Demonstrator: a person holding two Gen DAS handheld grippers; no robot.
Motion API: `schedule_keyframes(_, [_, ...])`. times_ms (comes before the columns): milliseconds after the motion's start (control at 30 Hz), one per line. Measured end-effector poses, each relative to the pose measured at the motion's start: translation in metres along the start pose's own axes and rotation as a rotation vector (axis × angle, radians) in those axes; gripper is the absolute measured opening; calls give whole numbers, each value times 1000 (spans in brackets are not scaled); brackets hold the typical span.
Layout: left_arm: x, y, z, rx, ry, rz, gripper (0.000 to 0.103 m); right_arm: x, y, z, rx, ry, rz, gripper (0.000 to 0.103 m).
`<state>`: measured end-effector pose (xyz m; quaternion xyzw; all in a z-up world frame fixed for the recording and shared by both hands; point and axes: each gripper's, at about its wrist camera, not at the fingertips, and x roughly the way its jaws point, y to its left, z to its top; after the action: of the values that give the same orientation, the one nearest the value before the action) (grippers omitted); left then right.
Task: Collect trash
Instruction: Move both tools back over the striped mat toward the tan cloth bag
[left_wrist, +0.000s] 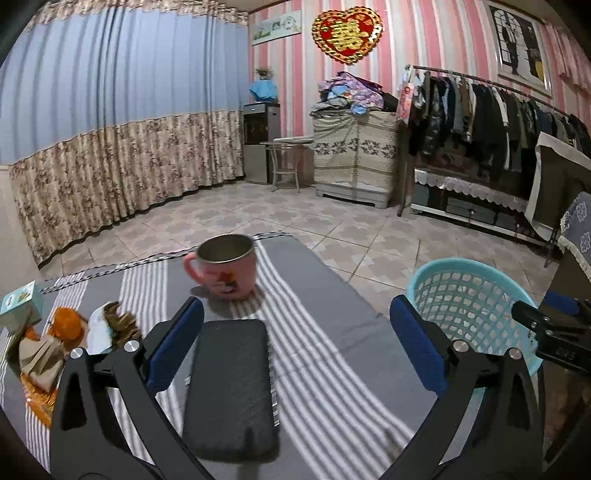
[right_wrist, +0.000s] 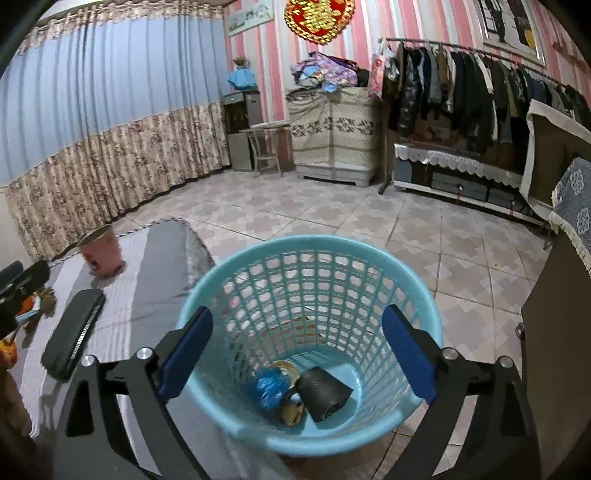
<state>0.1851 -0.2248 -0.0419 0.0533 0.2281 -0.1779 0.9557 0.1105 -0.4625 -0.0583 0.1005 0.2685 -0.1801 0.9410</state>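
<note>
Hovering both grippers, left (left_wrist: 295, 343) and right (right_wrist: 297, 350), fingers spread and empty, I risk knocking the pink metal-lined mug (left_wrist: 226, 267) reaching the crumpled orange wrappers (left_wrist: 66, 328).

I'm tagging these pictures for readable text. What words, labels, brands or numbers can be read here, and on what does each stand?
Nothing reads clearly.
Gold character on the red heart plaque on the wall: too blurred to read for sure.
Long wall banner: writing too small.
Small box on the striped cloth: print blurred.
Pink mug: a picture, no legible words.
Orange wrappers: print unreadable.
Marking on the right tongs: too blurred to read.
</note>
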Motion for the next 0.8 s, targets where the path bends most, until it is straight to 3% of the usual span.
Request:
schedule_keyframes(433, [-46,74,-13,-42,-24,116,97,-44,61,-5,-83,-50,72,97])
schedule_keyframes(800, [-80,141,-32,-60,-27,251,97,-57,119,-20,-162,-53,149,98])
